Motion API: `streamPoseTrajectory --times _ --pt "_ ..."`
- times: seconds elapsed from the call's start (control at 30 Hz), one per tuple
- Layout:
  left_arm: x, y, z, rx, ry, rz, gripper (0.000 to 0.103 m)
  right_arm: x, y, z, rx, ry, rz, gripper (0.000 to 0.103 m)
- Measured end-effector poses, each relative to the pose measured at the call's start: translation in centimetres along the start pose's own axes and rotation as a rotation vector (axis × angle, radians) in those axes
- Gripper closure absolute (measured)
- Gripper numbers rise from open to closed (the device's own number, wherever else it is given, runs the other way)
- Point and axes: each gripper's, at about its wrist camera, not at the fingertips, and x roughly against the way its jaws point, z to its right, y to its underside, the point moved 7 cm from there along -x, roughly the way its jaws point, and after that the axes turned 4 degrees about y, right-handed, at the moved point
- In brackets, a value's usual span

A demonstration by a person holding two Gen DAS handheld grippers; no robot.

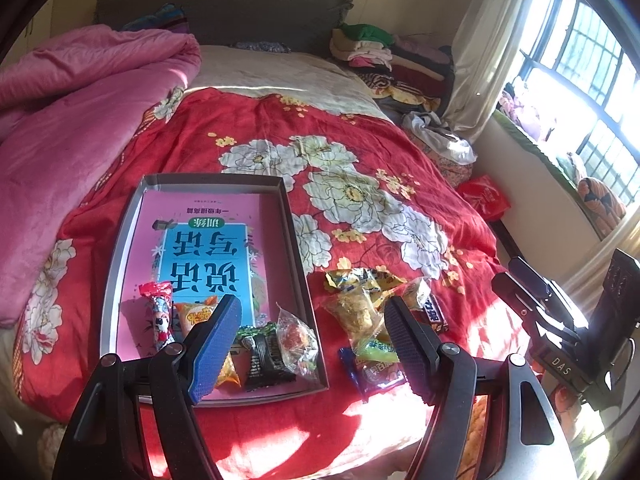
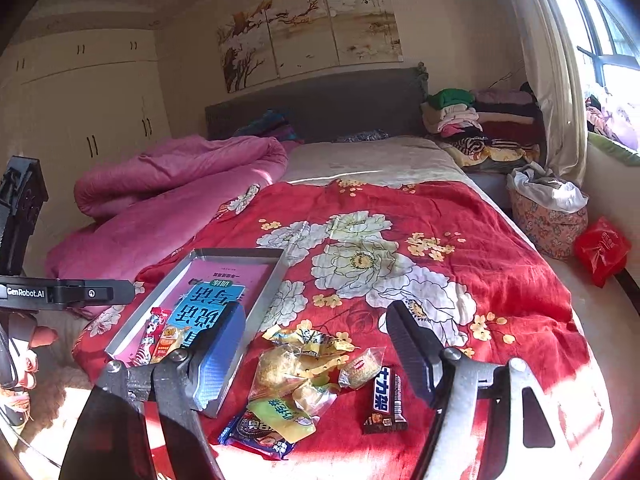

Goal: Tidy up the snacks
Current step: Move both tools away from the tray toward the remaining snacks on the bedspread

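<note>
Loose snack pile point(image 2: 304, 376) lies on the red bedspread point(image 2: 400, 208), just beside the grey tray point(image 1: 120, 240); several packets already rest inside the tray; right gripper point(image 2: 316, 352) jaws stand apart and empty over the pile; left gripper point(image 1: 312, 332) likewise wide, empty; wrappers are likely light, crinkly, slippery; grasp mid-body, gently; contents may crush.

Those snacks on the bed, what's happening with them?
A person with a gripper in each hand is sorting snacks into the grey tray. A few packets already lie in it. The pile of snacks and the chocolate bar wait on the red blanket. The left gripper and right gripper are open, holding nothing.
</note>
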Motion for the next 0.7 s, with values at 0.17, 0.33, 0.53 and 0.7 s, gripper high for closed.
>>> streamPoseTrajectory --times 0.17,0.33,0.53,0.7 --pt "-0.6 0.2 1.2 -0.021 0.006 -0.018 0.027 0.5 -0.1 2.0 -0.031 0.032 0.01 0.03" --pt "-1.3 0.7 2.1 -0.033 0.013 -0.041 0.027 0.6 0.1 4.0 -0.072 0.055 0.0 0.03" --pt "-2.3 1.4 2.6 -0.044 0.015 -0.07 0.027 0.3 0.4 5.3 -0.1 0.069 -0.016 0.03" --pt "-2.9 1.9 3.0 -0.049 0.02 -0.089 0.027 0.2 0.6 5.2 -0.094 0.069 -0.027 0.03"
